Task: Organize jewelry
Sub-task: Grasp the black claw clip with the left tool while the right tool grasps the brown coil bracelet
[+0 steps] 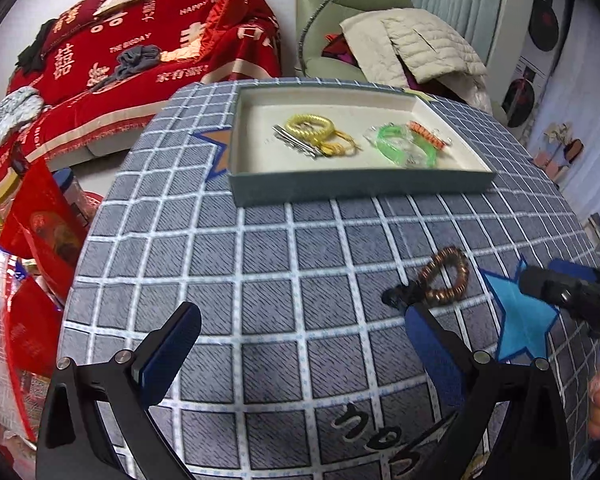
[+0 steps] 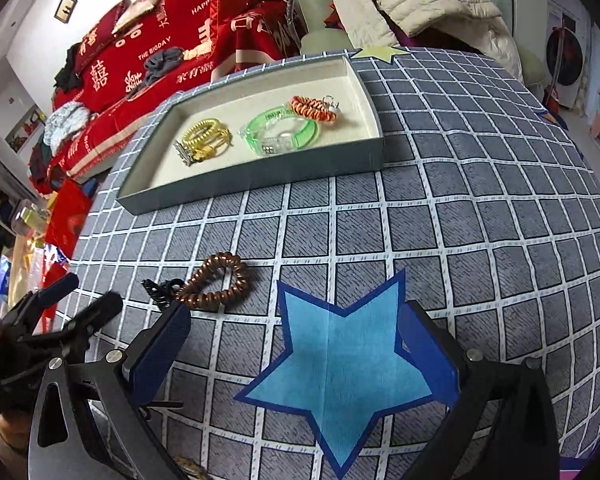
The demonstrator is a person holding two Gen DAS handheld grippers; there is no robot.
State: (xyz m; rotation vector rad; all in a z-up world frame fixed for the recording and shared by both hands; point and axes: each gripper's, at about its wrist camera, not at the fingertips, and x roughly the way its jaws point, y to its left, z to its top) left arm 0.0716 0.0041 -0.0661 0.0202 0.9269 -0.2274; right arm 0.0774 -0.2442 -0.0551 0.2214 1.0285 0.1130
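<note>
A brown coiled bracelet [image 1: 446, 276] [image 2: 219, 282] with a black clasp lies on the checked tablecloth, just beyond my left gripper's right finger. My left gripper [image 1: 300, 344] is open and empty above the cloth. My right gripper [image 2: 296, 344] is open and empty over a blue star patch [image 2: 340, 376], with the bracelet just past its left finger. A shallow grey tray [image 1: 360, 186] [image 2: 256, 184] farther back holds a yellow coil [image 1: 310, 126] [image 2: 204, 132], a silver clip [image 1: 296, 142], a green bangle [image 1: 406, 146] [image 2: 280, 130] and an orange coil [image 1: 426, 134] [image 2: 312, 106].
The round table's edge drops off at the left, where red bags [image 1: 44, 232] and packets stand. A red-covered sofa [image 1: 140, 52] and a green armchair with a cream jacket [image 1: 416, 44] stand behind the table. An orange star patch [image 1: 218, 148] lies left of the tray.
</note>
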